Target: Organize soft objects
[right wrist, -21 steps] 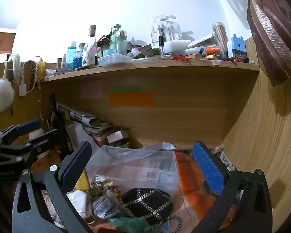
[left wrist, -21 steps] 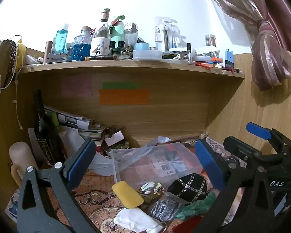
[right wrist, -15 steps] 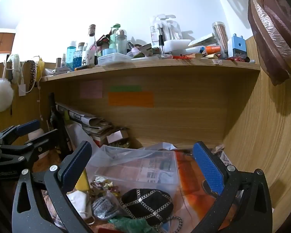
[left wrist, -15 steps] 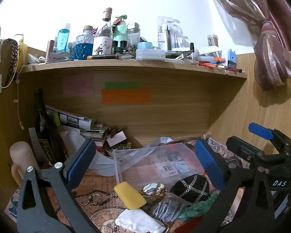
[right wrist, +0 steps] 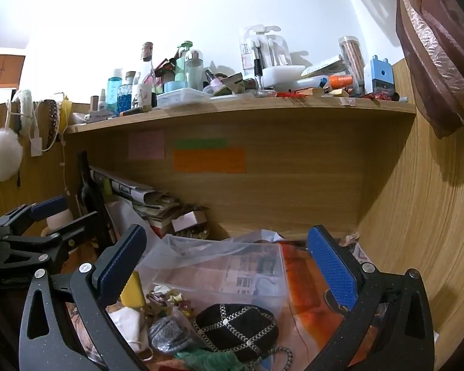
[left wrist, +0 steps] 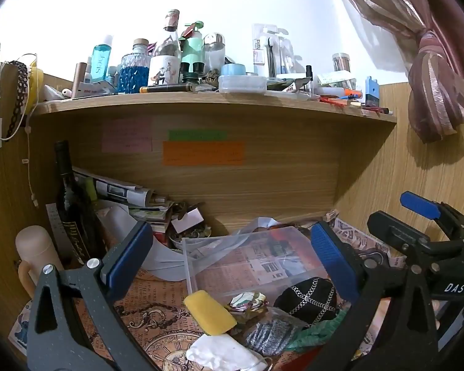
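Soft pile sits on the patterned desk mat (left wrist: 145, 306), in front of the clear plastic bin (right wrist: 219, 275), touching its near wall. Pile: black cap (right wrist: 236, 327), yellow sponge (left wrist: 208, 312), grey scrubber (right wrist: 167, 334), white mask (left wrist: 222, 355), green cloth (right wrist: 207, 359). Cap lies below and between the right gripper (right wrist: 225, 266) fingers, long axis running left-right across the opening. Right gripper jaws wide apart, holding nothing. Left gripper (left wrist: 232, 259) also spread, empty; sponge sits low between its fingers, long axis diagonal, far-left to near-right. Right arm looks nearer the cap, left nearer sponge and mask. Bin is straight ahead, beyond the pile. Likely a downward reach.
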`<act>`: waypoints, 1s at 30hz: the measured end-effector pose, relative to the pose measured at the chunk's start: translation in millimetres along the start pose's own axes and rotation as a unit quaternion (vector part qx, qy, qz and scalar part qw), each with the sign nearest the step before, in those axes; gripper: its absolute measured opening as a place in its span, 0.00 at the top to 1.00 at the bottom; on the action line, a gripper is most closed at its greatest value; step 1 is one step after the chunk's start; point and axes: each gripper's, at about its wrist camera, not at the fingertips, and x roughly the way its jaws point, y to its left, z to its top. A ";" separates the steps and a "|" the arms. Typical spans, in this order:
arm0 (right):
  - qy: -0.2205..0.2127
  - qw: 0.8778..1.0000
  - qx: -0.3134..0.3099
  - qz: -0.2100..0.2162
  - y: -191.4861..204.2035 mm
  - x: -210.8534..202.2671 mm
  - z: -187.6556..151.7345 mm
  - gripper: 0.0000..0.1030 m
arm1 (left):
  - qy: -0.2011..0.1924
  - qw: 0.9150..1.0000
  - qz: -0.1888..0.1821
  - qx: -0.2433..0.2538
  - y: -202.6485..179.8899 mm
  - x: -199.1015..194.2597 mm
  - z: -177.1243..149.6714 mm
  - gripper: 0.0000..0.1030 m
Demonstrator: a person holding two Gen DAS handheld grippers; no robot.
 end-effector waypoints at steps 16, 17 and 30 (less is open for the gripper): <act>-0.002 1.000 0.004 0.004 -0.2 -0.5 1.8 0.00 | 0.003 1.000 0.000 0.000 1.2 4.2 -3.3 0.00; -0.003 1.000 0.004 0.004 -0.2 -0.6 1.8 0.00 | 0.003 1.000 0.000 0.000 1.1 4.2 -3.2 0.00; -0.006 1.000 0.003 0.006 0.9 -1.1 2.8 0.00 | 0.004 1.000 -0.001 -0.001 0.8 5.6 -3.3 0.00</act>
